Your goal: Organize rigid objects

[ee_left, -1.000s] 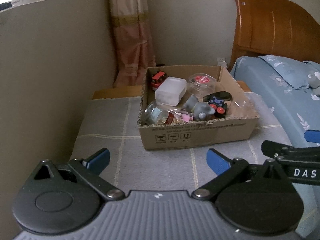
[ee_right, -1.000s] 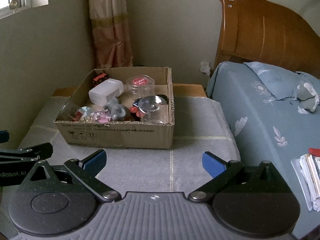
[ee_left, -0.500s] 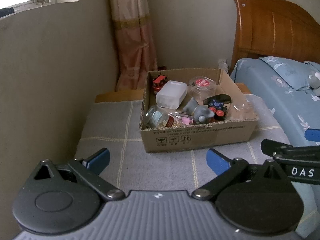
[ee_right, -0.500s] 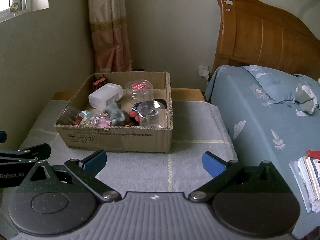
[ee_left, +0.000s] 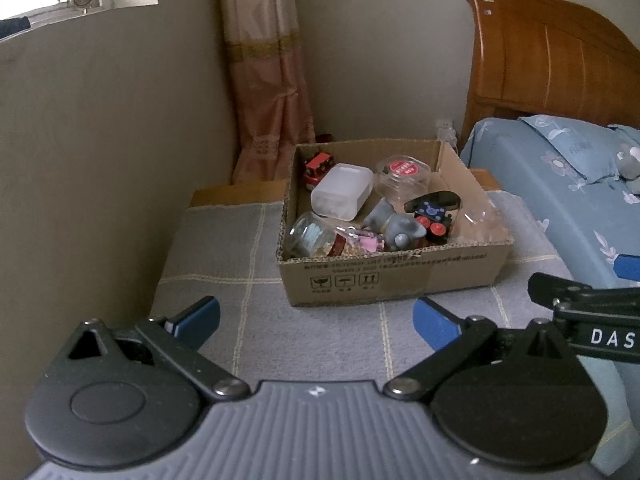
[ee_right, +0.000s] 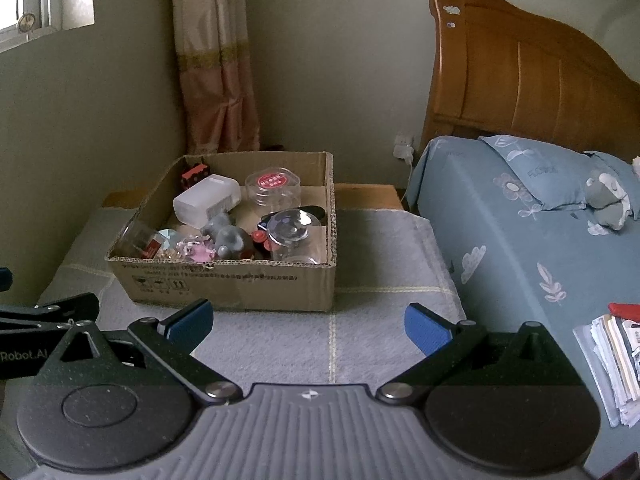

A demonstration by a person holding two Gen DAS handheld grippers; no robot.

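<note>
A cardboard box (ee_left: 392, 278) stands on a grey checked cloth and also shows in the right wrist view (ee_right: 240, 284). It holds a white plastic case (ee_left: 342, 191), a clear jar with a red lid (ee_left: 402, 174), a red toy truck (ee_left: 318, 168), a grey elephant figure (ee_left: 400, 230), a lying glass jar (ee_left: 314, 236) and a clear glass (ee_right: 294, 236). My left gripper (ee_left: 316, 326) is open and empty, well short of the box. My right gripper (ee_right: 308, 326) is open and empty, also short of the box.
A bed with a blue sheet (ee_right: 520, 240) and wooden headboard (ee_right: 532, 80) lies to the right. A wall (ee_left: 100, 160) and curtain (ee_left: 268, 92) stand left and behind. A paper stack (ee_right: 612, 360) lies at the right edge. Grey cloth (ee_right: 332, 344) lies before the box.
Both grippers have drawn back and up from the box, which looks smaller and farther now. Both stay open and empty.
</note>
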